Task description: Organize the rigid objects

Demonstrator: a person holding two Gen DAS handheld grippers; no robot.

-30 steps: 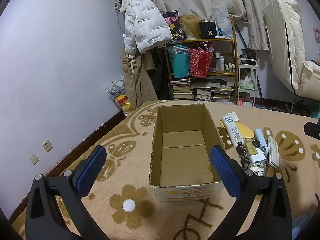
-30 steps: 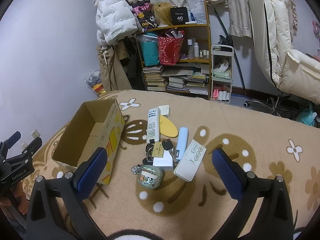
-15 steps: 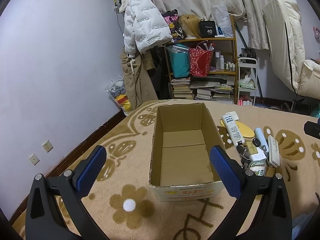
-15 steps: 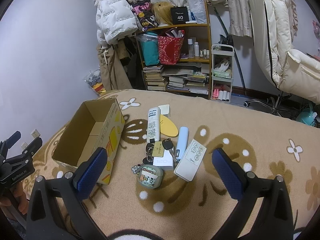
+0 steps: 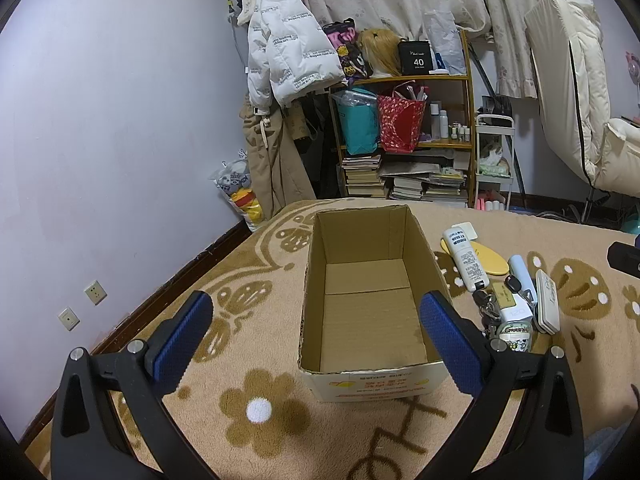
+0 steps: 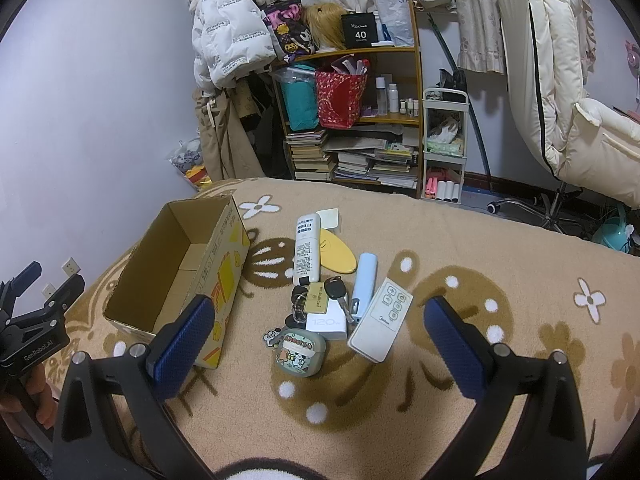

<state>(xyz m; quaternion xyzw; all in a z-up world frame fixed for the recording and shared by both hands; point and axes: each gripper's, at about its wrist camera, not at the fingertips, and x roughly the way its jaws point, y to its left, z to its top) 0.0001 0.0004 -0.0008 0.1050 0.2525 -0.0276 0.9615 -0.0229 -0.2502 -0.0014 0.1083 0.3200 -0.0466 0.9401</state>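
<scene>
An empty cardboard box (image 5: 366,292) (image 6: 180,264) stands open-topped on the flowered blanket. Right of it lies a cluster: a white tube (image 6: 306,249), a yellow oval case (image 6: 338,256), a pale blue cylinder (image 6: 365,282), a white remote (image 6: 382,314), a white charger (image 6: 327,325), keys (image 6: 336,292) and a green earbud case (image 6: 298,351). My left gripper (image 5: 316,340) is open in front of the box's near end. My right gripper (image 6: 316,344) is open, held above and short of the cluster, with nothing between its fingers.
A bookshelf (image 6: 352,112) with bags and stacked books stands against the far wall, a white jacket (image 5: 288,60) hangs left of it, and a cream chair (image 6: 568,112) sits at the right. The wall (image 5: 100,140) runs close along the blanket's left edge.
</scene>
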